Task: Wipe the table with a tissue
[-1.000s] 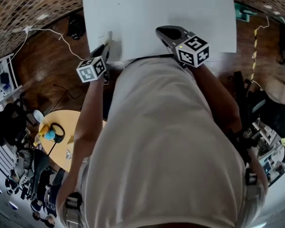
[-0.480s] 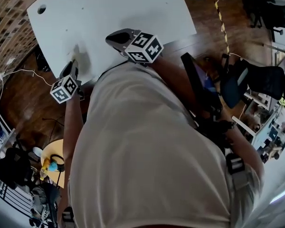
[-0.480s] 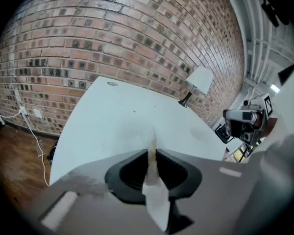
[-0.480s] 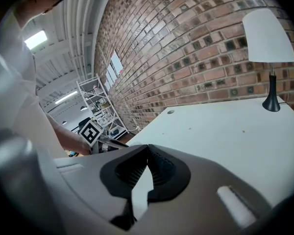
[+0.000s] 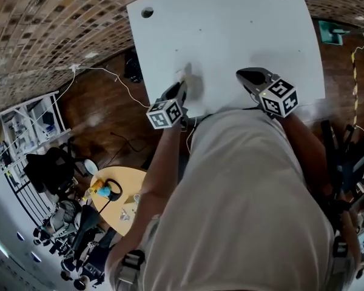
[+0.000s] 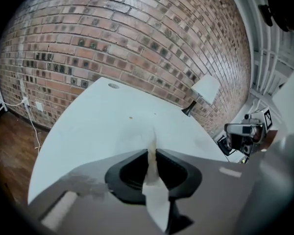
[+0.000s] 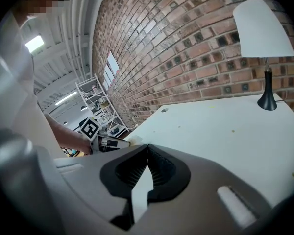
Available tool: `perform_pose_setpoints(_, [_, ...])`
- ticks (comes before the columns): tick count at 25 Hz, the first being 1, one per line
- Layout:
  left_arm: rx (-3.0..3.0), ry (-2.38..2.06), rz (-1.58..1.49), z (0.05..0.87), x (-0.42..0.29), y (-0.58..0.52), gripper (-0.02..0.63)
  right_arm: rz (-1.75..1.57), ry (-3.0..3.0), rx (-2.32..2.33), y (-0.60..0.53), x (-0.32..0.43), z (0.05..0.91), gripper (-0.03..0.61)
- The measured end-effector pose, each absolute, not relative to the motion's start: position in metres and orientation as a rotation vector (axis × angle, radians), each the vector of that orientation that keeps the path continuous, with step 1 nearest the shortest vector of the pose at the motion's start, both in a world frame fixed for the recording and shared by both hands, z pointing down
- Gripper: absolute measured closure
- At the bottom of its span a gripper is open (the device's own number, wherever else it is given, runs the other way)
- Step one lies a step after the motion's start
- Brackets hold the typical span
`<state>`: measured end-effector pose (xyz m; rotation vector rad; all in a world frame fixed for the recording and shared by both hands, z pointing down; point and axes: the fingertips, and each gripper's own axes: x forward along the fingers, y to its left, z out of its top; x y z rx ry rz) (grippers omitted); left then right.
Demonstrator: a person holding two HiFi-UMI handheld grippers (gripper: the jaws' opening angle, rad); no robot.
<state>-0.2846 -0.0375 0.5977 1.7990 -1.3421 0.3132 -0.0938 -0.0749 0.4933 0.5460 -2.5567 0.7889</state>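
My left gripper (image 5: 181,87) is shut on a white tissue (image 5: 184,76) over the near left part of the white table (image 5: 230,35). In the left gripper view the tissue (image 6: 152,153) stands as a thin strip pinched between the jaws of that gripper (image 6: 153,151), its stained tip poking out towards the table (image 6: 103,126). My right gripper (image 5: 244,74) hovers over the near right part of the table. Its jaws (image 7: 147,147) meet at the tips with nothing between them. The right gripper view also shows the left gripper (image 7: 108,142) and the tissue (image 7: 125,142).
A white lamp (image 7: 263,31) on a black stem stands on the table by the brick wall (image 6: 112,38). The tabletop has two cable holes (image 5: 147,12). Cables (image 5: 103,71) lie on the wooden floor at left, near a small round table (image 5: 118,190) and shelves (image 5: 24,126).
The head camera has swung round. Both grippers have shifted along the table's near edge, the left one still carrying the tissue over the tabletop.
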Motion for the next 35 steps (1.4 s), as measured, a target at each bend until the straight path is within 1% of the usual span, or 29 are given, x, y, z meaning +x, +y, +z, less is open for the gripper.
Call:
perform_pose_setpoints(6, [1.746, -1.458, 0.334, 0.595, -0.321, -0.065, 0.557, 0.724, -2.567, 0.501, -0.074, -0.088, 0.499, 0.569])
perform_pose_setpoints(10, [1.756, -1.519, 0.452, 0.599, -0.337, -0.09, 0.557, 0.745, -2.559, 0.526, -0.07, -0.077, 0.501, 0.569])
perform_pose_setpoints(17, [1.671, -1.616, 0.379, 0.601, -0.361, -0.148, 0.557, 0.763, -2.566, 0.614, -0.084, -0.054, 0.498, 0.569])
perform_pose_setpoints(23, [1.687, -1.57, 0.503, 0.61, -0.358, -0.164, 0.557, 0.801, -2.546, 0.659, -0.083, -0.037, 0.499, 0.57])
perform_pose_setpoints(31, [1.691, -1.53, 0.562, 0.612, -0.353, -0.165, 0.56, 0.817, -2.544, 0.664, -0.083, -0.031, 0.502, 0.569])
perform_pose_setpoints(35, [1.747, -1.499, 0.674, 0.612, -0.341, -0.166, 0.56, 0.814, -2.547, 0.646, -0.086, -0.034, 0.502, 0.569])
